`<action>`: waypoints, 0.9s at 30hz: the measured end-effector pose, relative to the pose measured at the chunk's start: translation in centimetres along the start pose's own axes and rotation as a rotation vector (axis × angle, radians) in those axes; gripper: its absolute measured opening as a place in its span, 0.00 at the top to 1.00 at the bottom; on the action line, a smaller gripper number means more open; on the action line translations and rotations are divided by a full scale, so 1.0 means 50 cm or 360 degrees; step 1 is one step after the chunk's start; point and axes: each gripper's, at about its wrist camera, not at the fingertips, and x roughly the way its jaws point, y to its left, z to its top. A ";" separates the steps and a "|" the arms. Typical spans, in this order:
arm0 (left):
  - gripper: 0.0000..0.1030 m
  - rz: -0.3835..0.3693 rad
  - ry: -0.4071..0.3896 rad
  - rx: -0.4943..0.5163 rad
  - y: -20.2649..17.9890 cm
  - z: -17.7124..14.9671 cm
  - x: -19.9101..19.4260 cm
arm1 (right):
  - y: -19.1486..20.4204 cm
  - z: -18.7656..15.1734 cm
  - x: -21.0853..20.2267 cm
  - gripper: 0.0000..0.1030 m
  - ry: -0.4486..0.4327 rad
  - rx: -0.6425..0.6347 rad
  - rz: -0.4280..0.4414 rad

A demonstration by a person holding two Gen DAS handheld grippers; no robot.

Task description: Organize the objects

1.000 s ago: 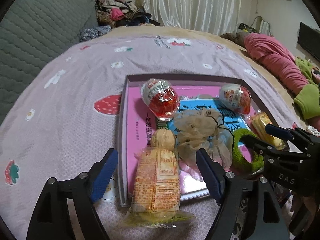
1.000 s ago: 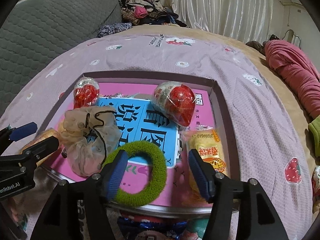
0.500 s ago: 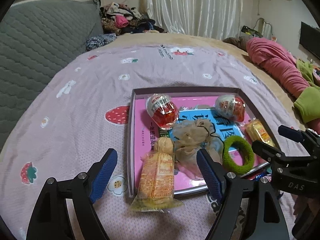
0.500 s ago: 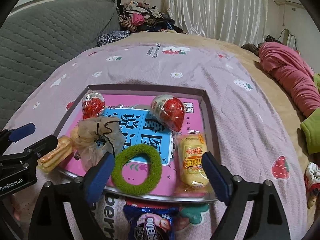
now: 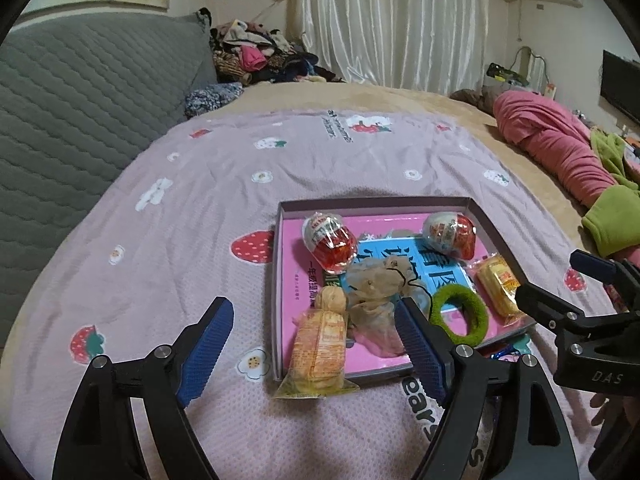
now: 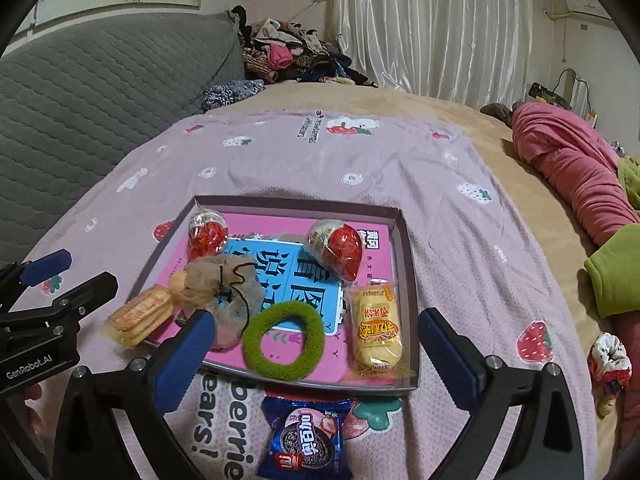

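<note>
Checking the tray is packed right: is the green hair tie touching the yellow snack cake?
Apart. The right wrist view shows pink tray floor between the green hair tie and the yellow snack cake.

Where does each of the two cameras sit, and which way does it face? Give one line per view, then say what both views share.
Left wrist: sits on the left tongs, looking down at the tray's left side; right tongs show at right.
Right wrist: sits on the right tongs, looking down at the tray's near edge and cookie packet; left tongs show at left.
Shared: both show the tray, green hair tie and both tongs open, empty.
</note>
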 end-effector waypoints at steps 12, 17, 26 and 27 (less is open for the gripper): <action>0.18 0.0014 -0.0044 -0.0015 0.004 0.011 -0.063 | 0.004 0.006 -0.063 0.01 -0.0053 -0.0003 -0.0002; 0.19 -0.0035 -0.0042 -0.0019 -0.002 0.014 -0.093 | 0.003 0.009 -0.097 0.01 -0.0088 -0.0007 -0.0004; 0.19 0.0009 -0.0055 -0.0006 -0.015 0.006 -0.158 | -0.005 -0.004 -0.172 0.01 -0.0140 0.0002 0.0010; 0.19 0.0015 -0.0061 -0.0004 -0.015 0.006 -0.166 | -0.006 -0.006 -0.180 0.01 -0.0144 0.0001 0.0011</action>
